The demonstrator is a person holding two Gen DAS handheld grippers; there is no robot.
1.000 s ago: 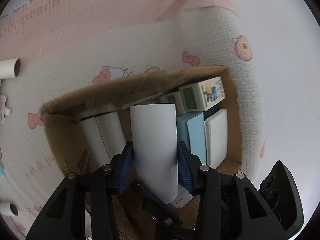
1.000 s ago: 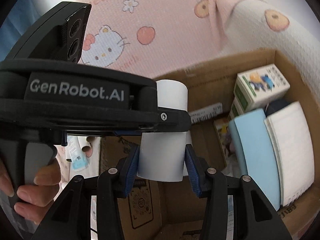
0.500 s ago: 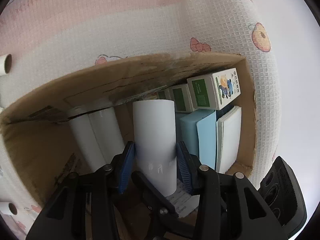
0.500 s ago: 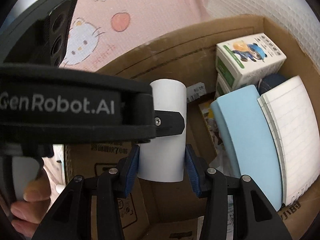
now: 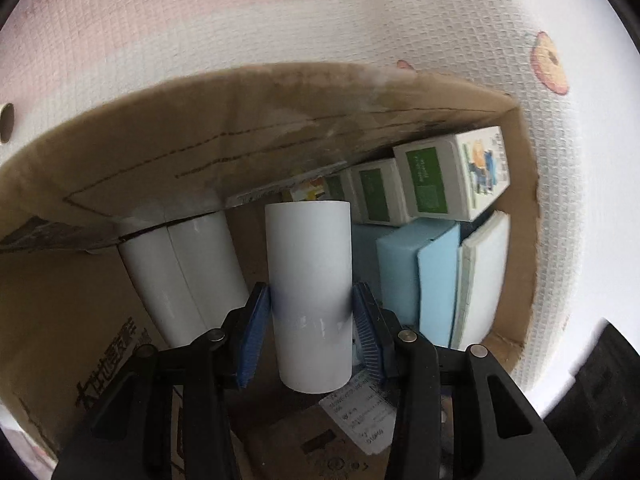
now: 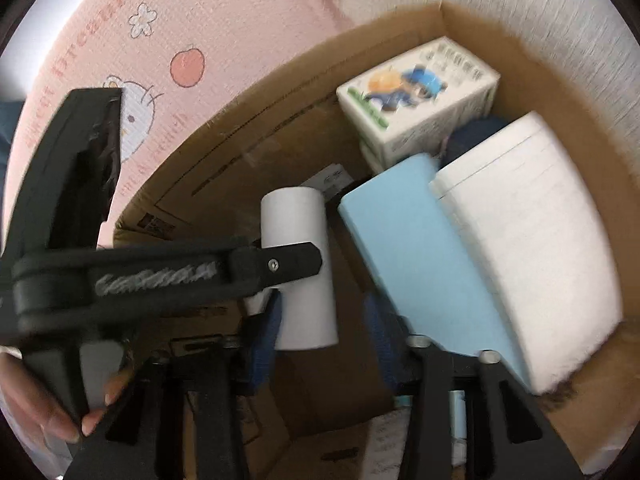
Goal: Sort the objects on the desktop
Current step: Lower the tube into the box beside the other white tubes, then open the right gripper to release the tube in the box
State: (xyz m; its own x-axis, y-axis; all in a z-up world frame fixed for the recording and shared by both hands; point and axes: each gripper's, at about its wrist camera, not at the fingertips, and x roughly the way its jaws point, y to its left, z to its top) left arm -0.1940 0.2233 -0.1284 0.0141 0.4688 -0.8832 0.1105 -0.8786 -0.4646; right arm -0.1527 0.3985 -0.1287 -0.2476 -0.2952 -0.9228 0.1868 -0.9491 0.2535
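Note:
A white roll (image 5: 308, 272) stands upright inside the cardboard box (image 5: 280, 120), and my left gripper (image 5: 310, 320) is shut on its lower half with both blue pads pressing. In the right wrist view the same roll (image 6: 296, 216) is crossed by the left gripper's finger (image 6: 288, 262). My right gripper (image 6: 324, 344) is blurred and its jaws are closing. The roll's lower end sits by its left pad, with a clear gap to the right pad.
Two more white rolls (image 5: 180, 272) lean against the box's left wall. Green-and-white cartons (image 5: 448, 176), a blue pad (image 5: 416, 276) and a white notebook (image 5: 484, 272) fill the right side. Pink patterned cloth (image 6: 120, 40) lies around the box. A hand (image 6: 36, 408) grips the left handle.
The left gripper has sunk deeper into the box with the roll. The right gripper slid rightward, so the roll went from centred between its pads to beside the left one.

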